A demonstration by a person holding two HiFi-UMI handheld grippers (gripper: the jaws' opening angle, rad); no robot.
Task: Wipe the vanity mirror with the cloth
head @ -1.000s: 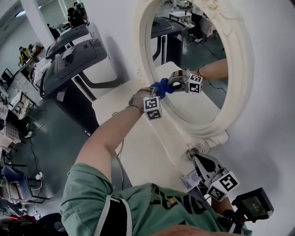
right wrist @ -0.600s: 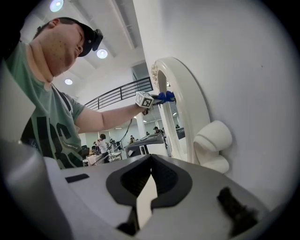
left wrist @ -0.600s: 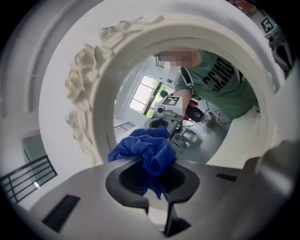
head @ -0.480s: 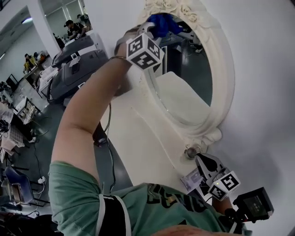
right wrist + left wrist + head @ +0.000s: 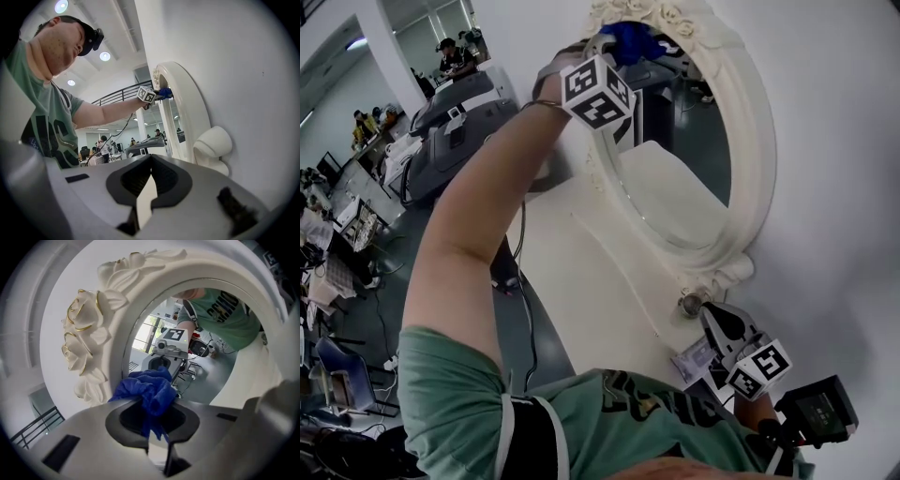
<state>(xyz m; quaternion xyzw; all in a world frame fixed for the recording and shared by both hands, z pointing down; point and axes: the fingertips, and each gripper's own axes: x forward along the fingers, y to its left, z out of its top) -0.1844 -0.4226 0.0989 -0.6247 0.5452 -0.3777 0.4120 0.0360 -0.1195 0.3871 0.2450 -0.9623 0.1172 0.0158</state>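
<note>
Against a plain white wall (image 5: 834,187), a vanity mirror (image 5: 684,141) is standing on a smooth white tabletop (image 5: 581,272). Beyond the table an open workroom is showing, with grey machines (image 5: 459,112) on a grey-green floor.

The mirror's oval frame (image 5: 764,150) is gleaming a glossy cream. It is moulded at the crown into roses (image 5: 84,343) with gold-edged petals and swells at the base into a rounded foot (image 5: 213,143). A small metal knob (image 5: 691,303) is sitting just beside that foot.

The person's left arm (image 5: 478,216), bare below a green sleeve, is reaching up and forward, nearly straight. It is holding the left gripper (image 5: 151,414) at the top of the glass, with its marker cube (image 5: 598,92) facing the head camera. The jaws are pinching a crumpled, fuzzy blue cloth (image 5: 150,387), whose bunched end appears to be lying against the upper edge of the glass, just beside the roses.

The right gripper (image 5: 149,165) is hanging low, close to the person's body and near the mirror's base, pointing along the wall towards the frame. Its jaws are pressing together with nothing between them.
</note>
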